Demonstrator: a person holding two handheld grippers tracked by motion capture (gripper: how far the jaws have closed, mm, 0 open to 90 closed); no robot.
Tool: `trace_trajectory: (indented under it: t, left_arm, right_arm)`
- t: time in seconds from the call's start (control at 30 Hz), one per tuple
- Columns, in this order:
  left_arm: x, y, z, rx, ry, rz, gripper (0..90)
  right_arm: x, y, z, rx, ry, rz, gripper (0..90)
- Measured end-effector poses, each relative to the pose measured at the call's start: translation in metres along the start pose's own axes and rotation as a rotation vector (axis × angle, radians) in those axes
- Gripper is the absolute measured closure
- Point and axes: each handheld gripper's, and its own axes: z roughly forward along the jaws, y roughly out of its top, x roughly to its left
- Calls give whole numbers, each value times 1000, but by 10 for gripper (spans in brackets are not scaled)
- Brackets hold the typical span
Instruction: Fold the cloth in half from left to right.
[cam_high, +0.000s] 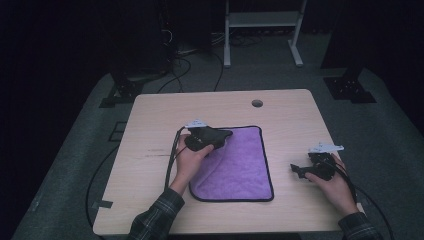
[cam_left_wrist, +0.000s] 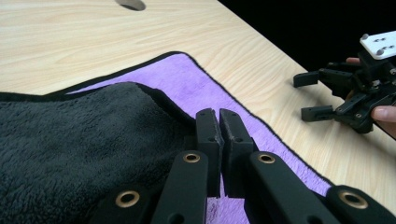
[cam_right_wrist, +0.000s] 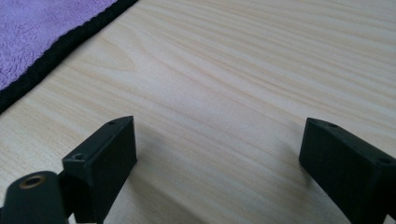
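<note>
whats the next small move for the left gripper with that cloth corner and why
Probably carry on drawing the pinched corner across toward the right edge. The left gripper is shut on the purple cloth, whose dark underside is folded only partway over, and the right gripper rests open on the table.

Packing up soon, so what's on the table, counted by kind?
Purple cloth: 1
Claws: 2, left claw shut on the folded-over cloth corner, right claw open on the bare table
Total: 3
</note>
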Motion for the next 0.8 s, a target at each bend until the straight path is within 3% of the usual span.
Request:
trace_trajectory:
  t: [0.47, 0.8]
  left_arm:
    - [-21, 13, 46, 1, -79, -3, 875]
    - [-31, 12, 77, 9, -121, -29, 878]
  right_arm:
    - [0, 0, 0, 0, 0, 0, 102]
    - [0, 0, 0, 0, 0, 1, 102]
